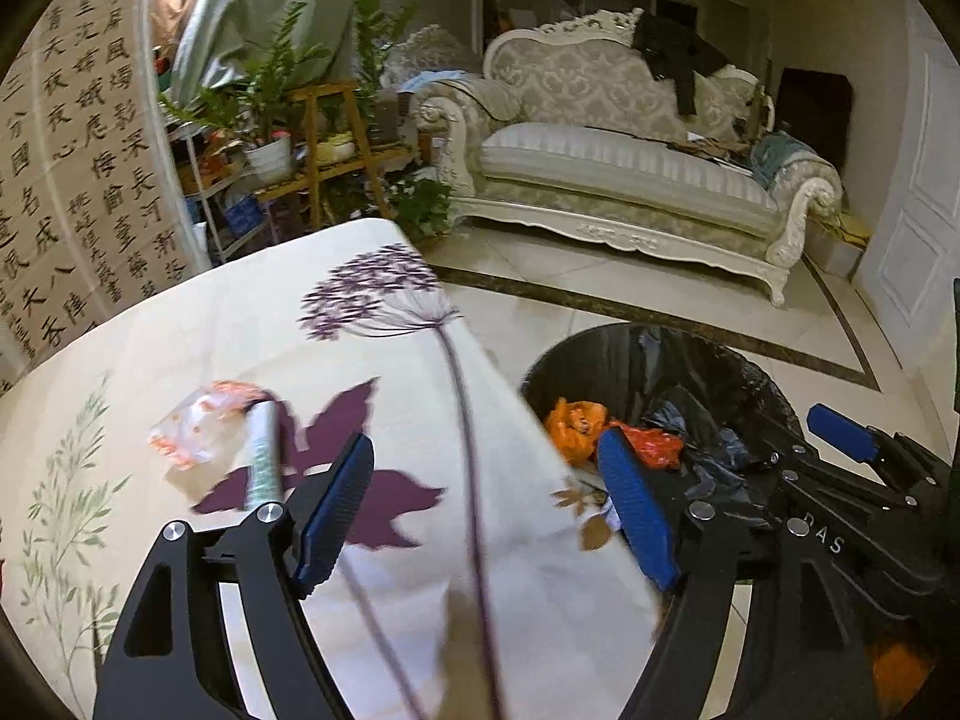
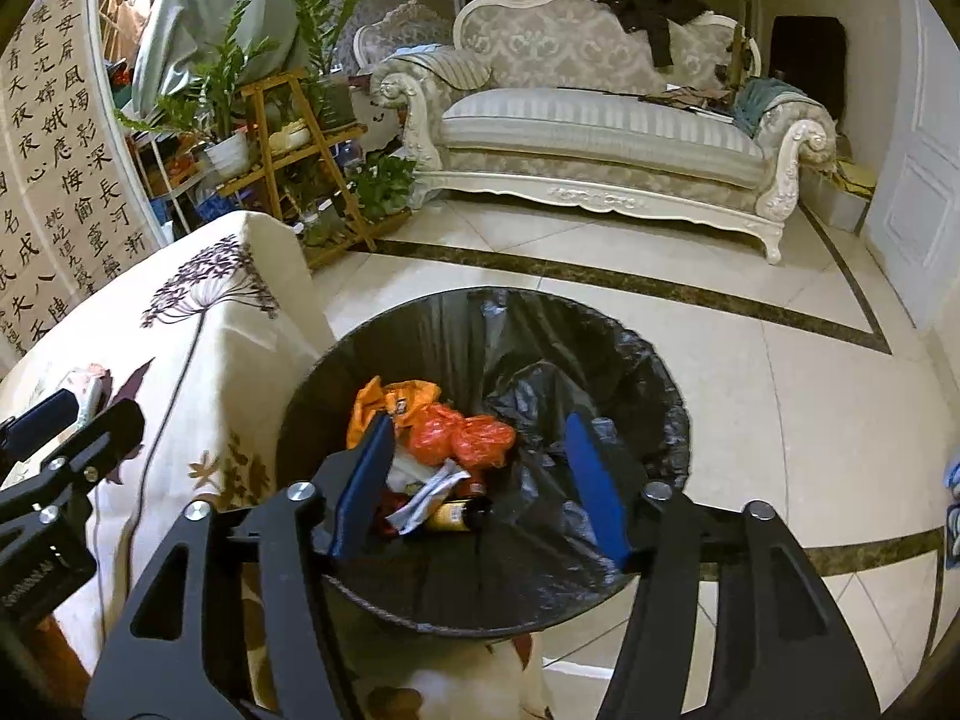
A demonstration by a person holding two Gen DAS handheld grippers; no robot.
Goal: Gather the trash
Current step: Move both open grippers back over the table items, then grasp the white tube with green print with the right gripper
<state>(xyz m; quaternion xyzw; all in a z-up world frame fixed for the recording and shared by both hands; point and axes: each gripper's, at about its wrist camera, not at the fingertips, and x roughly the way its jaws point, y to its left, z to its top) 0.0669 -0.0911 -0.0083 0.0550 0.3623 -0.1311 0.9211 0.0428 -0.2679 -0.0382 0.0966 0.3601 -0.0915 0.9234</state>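
i'm hovering my right gripper [image 2: 480,486] spread wide and empty over the bin [image 2: 660,372], since that is where trash goes. my left gripper [image 1: 480,510], also apart, is facing the wrapper [image 1: 204,432] and tube [image 1: 264,456] lying on the tablecloth [image 1: 240,312].

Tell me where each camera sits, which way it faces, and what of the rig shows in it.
Left wrist: rides the left gripper above the floral tablecloth, facing the sofa; its open blue fingers show, the right gripper beside them.
Right wrist: rides the right gripper over the black-lined trash bin, looking down-forward; open fingers show, the left gripper at the left edge.
Shared: bin, tablecloth, sofa, plants, wrapper.
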